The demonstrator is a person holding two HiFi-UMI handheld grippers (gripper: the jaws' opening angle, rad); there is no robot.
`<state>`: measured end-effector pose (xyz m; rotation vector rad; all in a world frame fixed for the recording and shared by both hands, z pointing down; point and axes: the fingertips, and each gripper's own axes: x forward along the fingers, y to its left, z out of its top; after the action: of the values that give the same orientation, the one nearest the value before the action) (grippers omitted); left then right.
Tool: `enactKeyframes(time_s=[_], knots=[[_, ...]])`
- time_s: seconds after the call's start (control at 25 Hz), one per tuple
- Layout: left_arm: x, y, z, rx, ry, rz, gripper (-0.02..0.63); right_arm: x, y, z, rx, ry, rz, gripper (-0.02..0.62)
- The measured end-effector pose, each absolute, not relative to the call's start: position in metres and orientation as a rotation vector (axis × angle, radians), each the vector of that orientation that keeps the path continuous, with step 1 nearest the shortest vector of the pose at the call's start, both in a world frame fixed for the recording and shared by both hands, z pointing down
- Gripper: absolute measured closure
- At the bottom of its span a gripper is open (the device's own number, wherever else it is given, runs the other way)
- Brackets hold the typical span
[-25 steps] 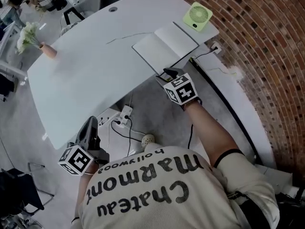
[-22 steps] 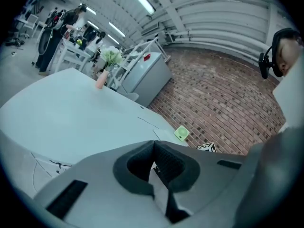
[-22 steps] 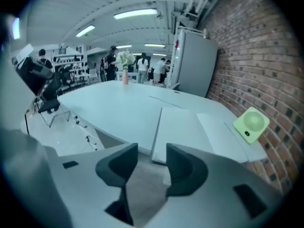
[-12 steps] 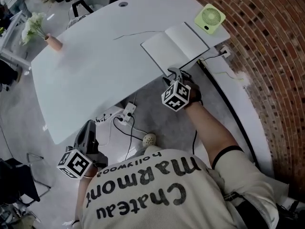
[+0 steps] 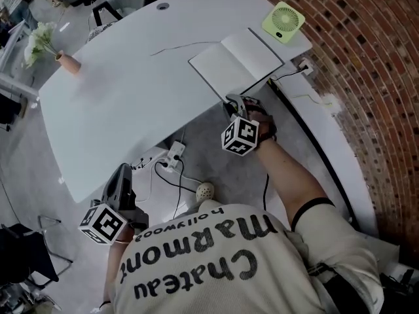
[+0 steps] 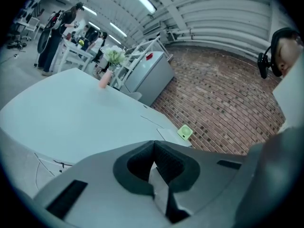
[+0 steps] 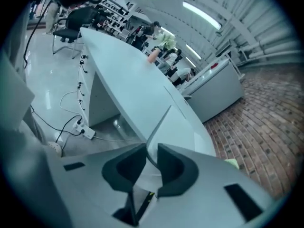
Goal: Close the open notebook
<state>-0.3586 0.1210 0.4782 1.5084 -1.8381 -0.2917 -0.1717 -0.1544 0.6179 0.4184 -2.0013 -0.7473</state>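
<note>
One table (image 5: pixel 118 110) carries one notebook (image 5: pixel 236 61) and one fan (image 5: pixel 283 21) by its right edge and one vase (image 5: pixel 67 63) at its left corner. One power strip (image 5: pixel 173 156) lies on the floor. Grippers number two: left gripper (image 5: pixel 124 170), right gripper (image 5: pixel 231 101).

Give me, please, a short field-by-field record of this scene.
notebook: open, at the near edge of the table
right gripper: jaws have just been closing, the notebook's near edge pinched between them
left gripper: shut, empty, off the table
fan: green, beyond the notebook
vase: holds flowers, far left of the table
</note>
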Motion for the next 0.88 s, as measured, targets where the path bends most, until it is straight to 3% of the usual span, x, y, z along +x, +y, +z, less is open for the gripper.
enactKeyframes(time_s=[0.2,0.88], knots=[[-0.361,0.121,0.475,1.52,-1.84,-0.304,0.604,-0.171,-0.155,0.601,0.458,-2.057,-0.688,0.558],[-0.347,0.052,0.435,1.689,-1.768,-0.352,0.604,-0.163,-0.174,0.56,0.659,-2.233,-0.089,0.552]])
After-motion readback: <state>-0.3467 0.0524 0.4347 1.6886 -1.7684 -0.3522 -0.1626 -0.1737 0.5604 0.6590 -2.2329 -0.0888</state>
